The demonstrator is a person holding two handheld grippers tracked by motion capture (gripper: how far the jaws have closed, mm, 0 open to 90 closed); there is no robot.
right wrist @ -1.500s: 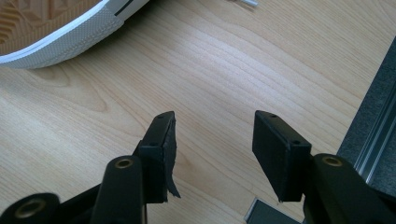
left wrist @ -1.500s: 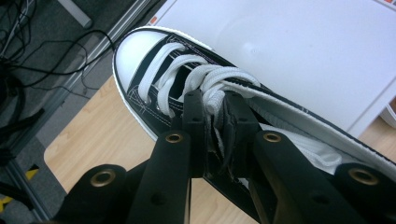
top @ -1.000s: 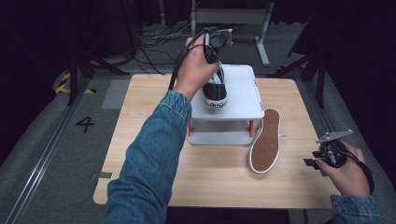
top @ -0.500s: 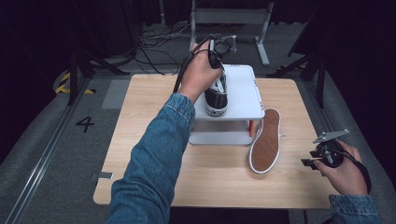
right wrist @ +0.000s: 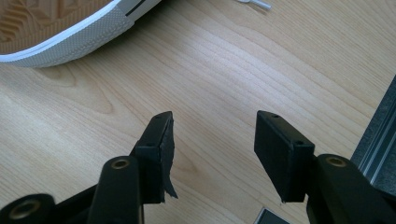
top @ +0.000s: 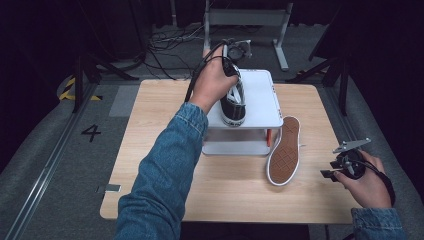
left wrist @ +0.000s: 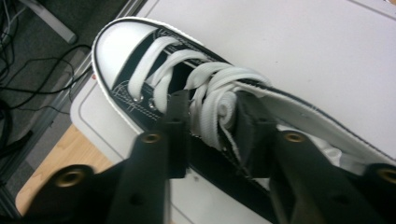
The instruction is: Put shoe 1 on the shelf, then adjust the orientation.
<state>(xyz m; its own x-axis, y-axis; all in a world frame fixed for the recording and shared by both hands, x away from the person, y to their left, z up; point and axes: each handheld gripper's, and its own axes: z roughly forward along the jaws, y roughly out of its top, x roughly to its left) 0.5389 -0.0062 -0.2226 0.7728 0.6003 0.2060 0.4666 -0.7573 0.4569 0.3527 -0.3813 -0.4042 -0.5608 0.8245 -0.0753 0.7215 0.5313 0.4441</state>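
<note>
A black sneaker [top: 233,102] with white laces and toe cap [left wrist: 121,46] stands upright on top of a white two-level stand [top: 260,95]. My left gripper [top: 233,86] reaches down into it from the far side. In the left gripper view its jaws [left wrist: 215,135] straddle the shoe's tongue and upper laces. They have just been opening, and the laces lie loosely between the pads. A second sneaker [top: 284,150] lies sole-up on the table beside the stand. My right gripper [top: 327,172] hovers low over the wood [right wrist: 212,140] at the near right, open and empty.
The wooden table [top: 165,110] carries the stand near its far middle. The sole-up shoe's heel [right wrist: 56,28] lies just ahead of the right gripper, with a loose lace tip [right wrist: 254,3] beyond. The table's right edge [right wrist: 378,130] is close by.
The left hand has drawn back slightly toward the far side above the shoe, which stays on the stand. The right hand has kept still.
</note>
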